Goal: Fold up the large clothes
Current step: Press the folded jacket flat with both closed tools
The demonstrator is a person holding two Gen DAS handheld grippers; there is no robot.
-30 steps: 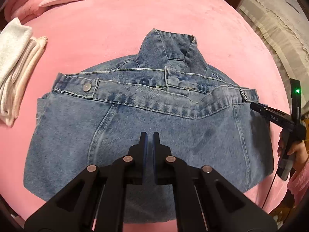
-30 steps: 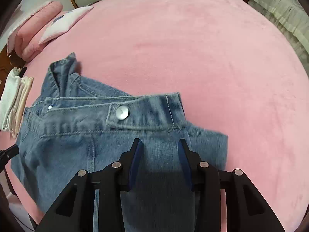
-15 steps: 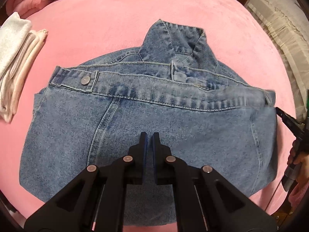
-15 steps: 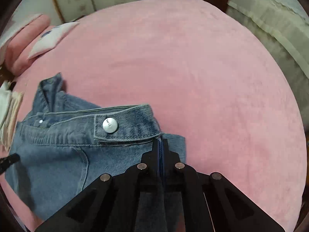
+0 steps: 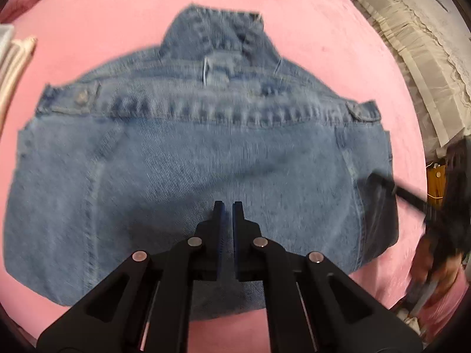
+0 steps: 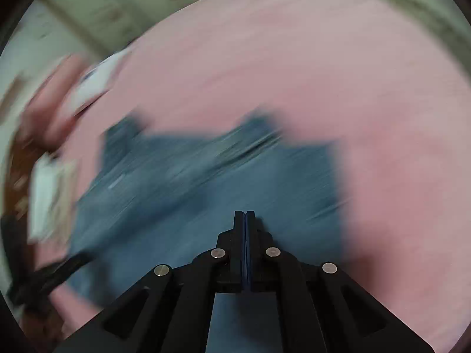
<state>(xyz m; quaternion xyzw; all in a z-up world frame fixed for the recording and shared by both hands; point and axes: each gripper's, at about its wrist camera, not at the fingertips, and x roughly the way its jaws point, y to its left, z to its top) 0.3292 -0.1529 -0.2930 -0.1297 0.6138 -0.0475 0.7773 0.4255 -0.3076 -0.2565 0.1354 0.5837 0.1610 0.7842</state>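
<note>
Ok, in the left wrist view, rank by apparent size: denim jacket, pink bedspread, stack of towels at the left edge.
1. Pink bedspread, fills most of the view.
2. Denim jacket, though nearness to the camera enlarges it.
3. Stack of towels, mostly cut off, so unsure.

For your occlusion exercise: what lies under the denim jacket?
The jacket lies flat on a pink blanket, which shows all around its edges. The blanket directly beneath is covered, so anything lying there cannot be seen.
</note>
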